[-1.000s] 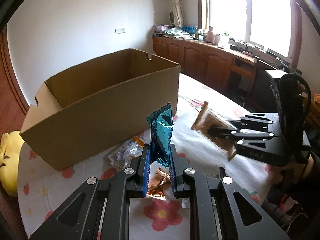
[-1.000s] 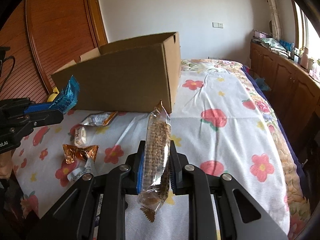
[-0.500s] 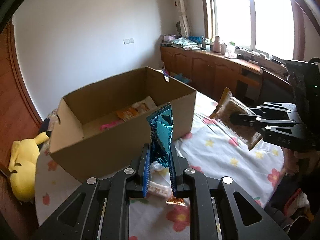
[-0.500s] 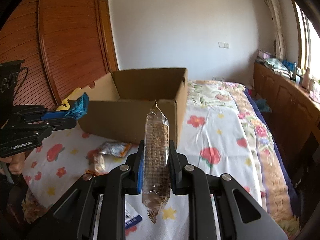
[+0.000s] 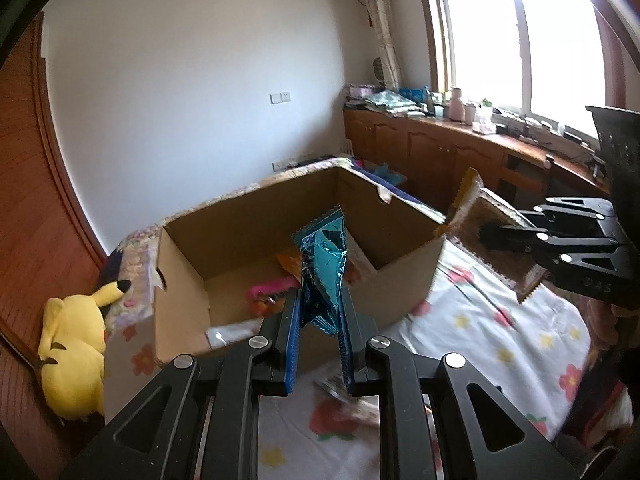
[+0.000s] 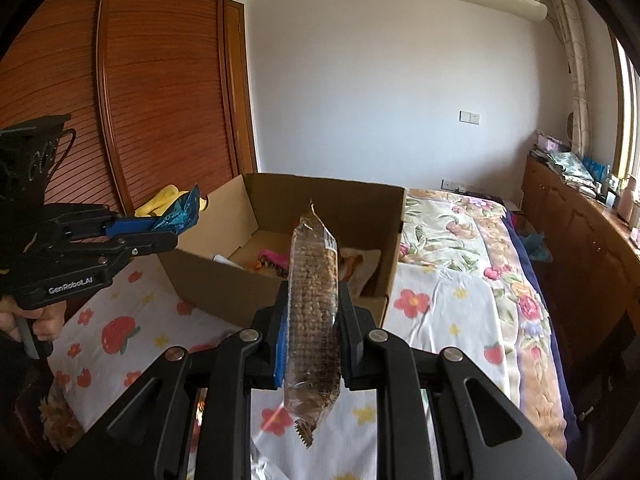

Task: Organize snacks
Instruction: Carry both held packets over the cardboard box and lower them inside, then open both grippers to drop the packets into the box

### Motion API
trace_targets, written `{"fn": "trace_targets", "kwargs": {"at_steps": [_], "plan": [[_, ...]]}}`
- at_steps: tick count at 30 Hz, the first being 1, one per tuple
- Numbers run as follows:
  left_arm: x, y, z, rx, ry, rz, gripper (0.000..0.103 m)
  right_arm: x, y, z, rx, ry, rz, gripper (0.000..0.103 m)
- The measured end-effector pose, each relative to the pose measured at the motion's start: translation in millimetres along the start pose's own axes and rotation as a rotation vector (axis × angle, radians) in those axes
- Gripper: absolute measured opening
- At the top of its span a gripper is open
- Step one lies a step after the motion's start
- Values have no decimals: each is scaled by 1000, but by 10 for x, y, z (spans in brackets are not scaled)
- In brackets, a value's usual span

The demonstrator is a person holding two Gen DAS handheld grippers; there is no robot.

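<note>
My left gripper (image 5: 319,304) is shut on a teal foil snack packet (image 5: 324,268), held above the near wall of an open cardboard box (image 5: 384,288). My right gripper (image 6: 313,300) is shut on a clear packet of brown crackers (image 6: 314,308), also raised in front of the box (image 6: 224,284). The box holds several snacks, among them a pink one (image 5: 266,290) and an orange one (image 5: 290,264). Each gripper shows in the other's view: the right gripper (image 5: 490,234) at the box's right, the left gripper (image 6: 168,236) at its left.
The box stands on a bed with a white flowered sheet (image 5: 492,332). A yellow plush toy (image 5: 72,344) lies left of the box. A loose snack (image 5: 344,390) lies on the sheet under my left gripper. Wooden cabinets (image 5: 436,160) run along the window wall.
Both grippers have risen with their packets and moved toward the box, so its inside and the snacks in it now show.
</note>
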State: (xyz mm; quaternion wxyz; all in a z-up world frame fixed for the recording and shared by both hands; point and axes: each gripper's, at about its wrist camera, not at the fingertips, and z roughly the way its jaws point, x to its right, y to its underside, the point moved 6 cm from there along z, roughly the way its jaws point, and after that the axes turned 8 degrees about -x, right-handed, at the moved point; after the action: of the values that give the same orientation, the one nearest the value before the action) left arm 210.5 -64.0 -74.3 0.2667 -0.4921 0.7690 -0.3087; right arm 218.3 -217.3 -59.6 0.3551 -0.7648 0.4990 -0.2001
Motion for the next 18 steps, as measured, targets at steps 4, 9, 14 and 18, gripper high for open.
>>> {"fn": "trace_targets", "kwargs": {"at_steps": [4, 9, 14, 18], "plan": [[-87, -17, 109, 5, -4, -25, 17, 21, -132, 109, 5, -9, -15, 21], [-187, -39, 328, -12, -17, -50, 18, 59, -305, 272, 7, -33, -13, 21], [-270, -33, 565, -39, -25, -85, 18, 80, -449, 491, -5, -31, -25, 21], [-316, -31, 707, -65, -33, -116, 18, 87, -541, 679, -18, -34, -31, 21]]}}
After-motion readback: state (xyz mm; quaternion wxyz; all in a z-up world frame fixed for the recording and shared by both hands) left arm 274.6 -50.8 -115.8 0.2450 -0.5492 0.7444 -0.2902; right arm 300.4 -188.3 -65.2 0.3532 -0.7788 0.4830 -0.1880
